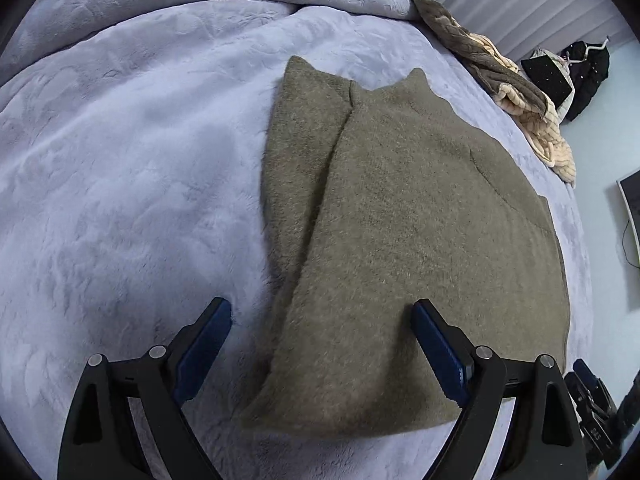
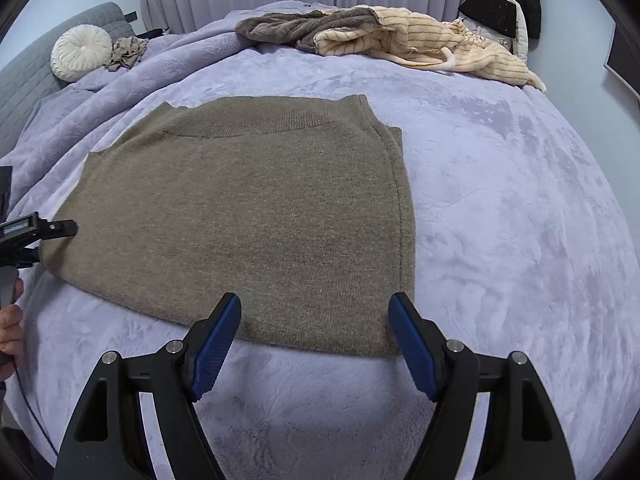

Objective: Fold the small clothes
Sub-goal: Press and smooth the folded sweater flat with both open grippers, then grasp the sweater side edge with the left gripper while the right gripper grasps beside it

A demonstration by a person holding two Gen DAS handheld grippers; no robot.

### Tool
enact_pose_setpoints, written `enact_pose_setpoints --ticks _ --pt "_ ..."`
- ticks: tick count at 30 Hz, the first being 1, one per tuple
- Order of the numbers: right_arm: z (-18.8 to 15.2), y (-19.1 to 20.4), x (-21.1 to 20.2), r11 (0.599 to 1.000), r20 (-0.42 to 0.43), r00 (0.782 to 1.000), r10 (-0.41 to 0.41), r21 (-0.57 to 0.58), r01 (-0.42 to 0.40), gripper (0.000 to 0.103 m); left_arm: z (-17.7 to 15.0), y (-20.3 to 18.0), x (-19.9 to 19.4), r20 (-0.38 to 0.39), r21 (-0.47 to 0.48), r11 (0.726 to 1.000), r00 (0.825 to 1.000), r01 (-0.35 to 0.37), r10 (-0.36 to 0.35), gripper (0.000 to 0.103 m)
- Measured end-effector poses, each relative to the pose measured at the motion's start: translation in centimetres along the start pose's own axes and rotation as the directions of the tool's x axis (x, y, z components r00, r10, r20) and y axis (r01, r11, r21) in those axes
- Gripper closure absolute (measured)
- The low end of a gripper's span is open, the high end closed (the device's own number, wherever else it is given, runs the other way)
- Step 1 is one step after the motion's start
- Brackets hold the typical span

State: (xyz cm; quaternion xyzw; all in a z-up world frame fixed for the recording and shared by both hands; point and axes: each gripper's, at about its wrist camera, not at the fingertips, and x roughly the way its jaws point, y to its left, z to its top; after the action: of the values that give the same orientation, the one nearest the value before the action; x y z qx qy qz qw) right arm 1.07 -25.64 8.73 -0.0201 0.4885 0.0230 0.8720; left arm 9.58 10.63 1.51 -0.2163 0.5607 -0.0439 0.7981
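a fuzzy olive-brown knit sweater (image 2: 248,216) lies flat on the lilac plush blanket (image 2: 500,208) that covers the bed, roughly in the middle of it. its sleeves appear folded in, so it reads as one long panel. in the right wrist view the ribbed neck band sits at the far end, toward the curtains, and the hem lies at the near end, so the long axis runs from the camera away toward the far side of the bed, the panel splaying a little wider to the left near the hem. in the left wrist view the same sweater (image 1: 400,220) stretches away from the camera with two small pointed corners at its far end, and a folded flap overlaps along its left side as a long slanting seam. the left tongs (image 1: 320,312) stand wide open with nothing between the pads, hanging over the near end of the sweater: the right-hand finger is above the knit, the left-hand finger above bare blanket, just beside the garment's edge. the right tongs (image 2: 314,306) are also open and hold nothing; they hover over the near right corner of the hem, the cloth's edge passing just below the gap between the blue pads. whether any finger touches the fabric cannot be told. at the left edge of the right wrist view the other tool shows over the sweater's left corner, with a hand (image 2: 10,332) below it. a heap of beige striped and grey-brown clothes (image 2: 400,36) lies well apart at the far edge of the bed, and a round white cushion (image 2: 80,53) sits at the far left.
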Motion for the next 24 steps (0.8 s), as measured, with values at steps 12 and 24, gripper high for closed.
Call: enact_pose_setpoints --ticks 12,24 --pt "4.4 4.8 0.5 0.995 -0.023 0.998 0.056 -0.076 -0.057 0.024 0.8 -2.4 0.4 0.073 0.088 0.995 0.996 0.053 -0.059 0.067" --pt "17.6 17.6 10.1 0.96 -0.204 0.947 0.25 -0.077 -0.27 0.023 0.2 -1.2 0.2 0.122 0.083 0.989 0.983 0.126 -0.135 0.074"
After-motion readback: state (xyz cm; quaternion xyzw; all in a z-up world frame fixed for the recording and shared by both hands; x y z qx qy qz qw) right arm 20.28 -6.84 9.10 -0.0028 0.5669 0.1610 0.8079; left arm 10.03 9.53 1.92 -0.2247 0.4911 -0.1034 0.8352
